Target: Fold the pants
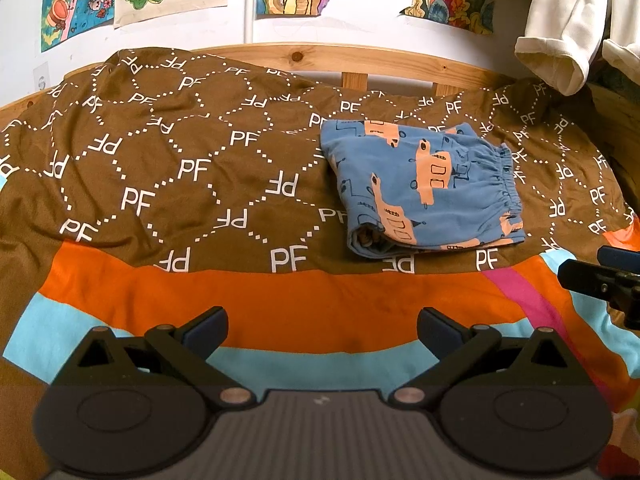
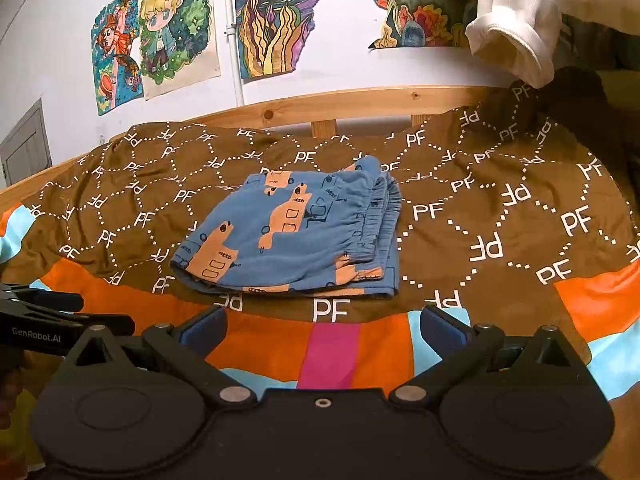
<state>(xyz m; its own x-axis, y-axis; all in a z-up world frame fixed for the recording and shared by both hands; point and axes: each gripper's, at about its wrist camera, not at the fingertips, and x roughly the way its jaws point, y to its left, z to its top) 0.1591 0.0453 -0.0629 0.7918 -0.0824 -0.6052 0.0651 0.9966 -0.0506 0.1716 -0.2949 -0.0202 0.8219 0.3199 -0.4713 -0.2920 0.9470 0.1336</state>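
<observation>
The blue pants [image 1: 424,184] with orange vehicle prints lie folded into a compact rectangle on the brown patterned bedspread [image 1: 168,152], elastic waistband to the right. They also show in the right wrist view [image 2: 292,236]. My left gripper [image 1: 322,328] is open and empty, held back over the orange stripe, to the near left of the pants. My right gripper [image 2: 322,328] is open and empty, just in front of the pants' near edge. Each gripper shows at the edge of the other's view: the right one [image 1: 600,276], the left one [image 2: 44,320].
A wooden bed rail [image 1: 360,60] runs behind the bedspread, with drawings [image 2: 160,40] on the white wall above. A white garment [image 1: 560,40] hangs at the upper right, over the bed's far right corner.
</observation>
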